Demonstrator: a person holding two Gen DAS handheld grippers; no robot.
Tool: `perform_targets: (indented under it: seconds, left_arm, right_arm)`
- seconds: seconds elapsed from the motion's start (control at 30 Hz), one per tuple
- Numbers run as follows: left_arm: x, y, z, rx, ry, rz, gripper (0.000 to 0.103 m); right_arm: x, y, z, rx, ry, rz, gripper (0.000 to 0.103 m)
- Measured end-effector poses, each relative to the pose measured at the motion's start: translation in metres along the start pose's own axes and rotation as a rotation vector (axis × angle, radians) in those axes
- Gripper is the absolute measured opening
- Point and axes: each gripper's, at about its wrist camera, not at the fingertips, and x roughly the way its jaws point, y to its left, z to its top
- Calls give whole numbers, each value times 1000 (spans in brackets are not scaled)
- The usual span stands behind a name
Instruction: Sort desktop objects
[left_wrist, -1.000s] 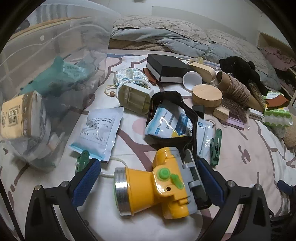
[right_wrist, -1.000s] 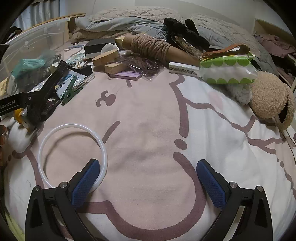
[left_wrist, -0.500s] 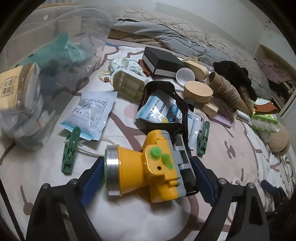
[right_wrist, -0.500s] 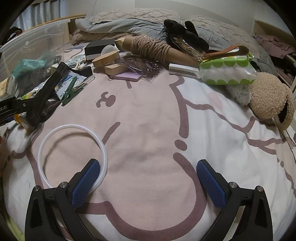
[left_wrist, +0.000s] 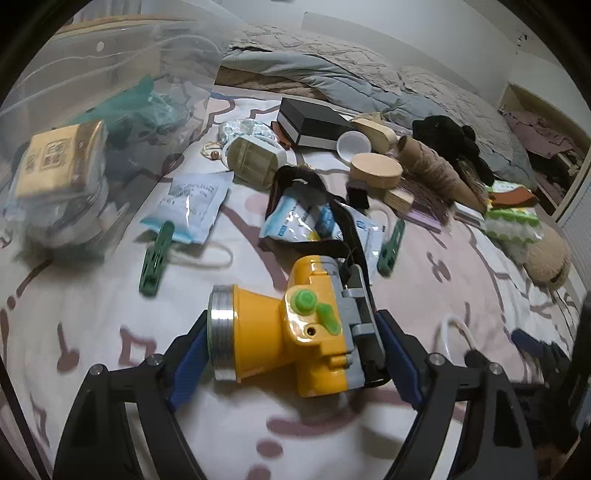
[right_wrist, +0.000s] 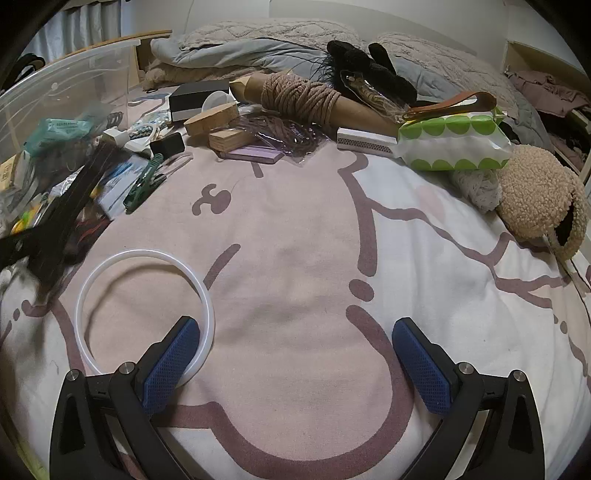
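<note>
Now the left gripper (left_wrist: 291, 354) straddles the yellow headlamp (left_wrist: 284, 332), and its jaws are closing: a second ago the blue pads stood well clear on either side, whereas the left pad now lies against the silver lens ring and the right pad against the grey rear housing. Whether they yet press hard enough to lift cannot be told. The gripper has also slid along the bedspread (left_wrist: 92, 314), so that the left green clothespin (left_wrist: 157, 258), earlier tucked by its finger, is now apart from it. Judged from this, the headlamp is the item being picked for sorting, probably into the clear plastic bin (left_wrist: 92, 110) at the bed's left edge, which already holds a tan box and teal packaging.

The headlamp's black strap (left_wrist: 332, 206) trails away over the blue-and-white sachets (left_wrist: 310, 221); it may drag them along. A second green clothespin (left_wrist: 391, 247) lies just beside the strap, and a white cord loops under the other sachet (left_wrist: 192, 206).

The right gripper (right_wrist: 295, 365) rests unmoved with jaws spread and nothing between them; its left pad overlaps the white ring (right_wrist: 144, 314) lying flat on the bedspread.
</note>
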Motion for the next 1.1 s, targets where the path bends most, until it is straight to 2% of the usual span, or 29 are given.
perform_targets:
  seconds: [0.4,0.5,0.63,0.7,0.8,0.93,1.1]
  left_arm:
    - [-31,-13,-37,17,-20,-13,84]
    - [-31,-14,-38,11,-20,-16,85]
    - [-31,-13,-40,1,-25,-22,85]
    - [-31,-14,-39,4,-28,-15,86]
    - [-29,-12,-36,4,-35,-4,87]
    - [-28,-10,-35,2,-33,26,95]
    - [-19,-4,-35,-34,28,-8,95]
  right_arm:
    - [-1,-3,1,17,1,26,103]
    - [-6,-8,3,19,3,82,103]
    - [-24,-9,5,40,-54,222,103]
    - [-31,-1,7,10,-91,264,103]
    - [-32,12,8,-50,-103,284,103]
    - [-24,31,7,-138,-71,309,103]
    - [-18,37,2,-159,-39,305,103]
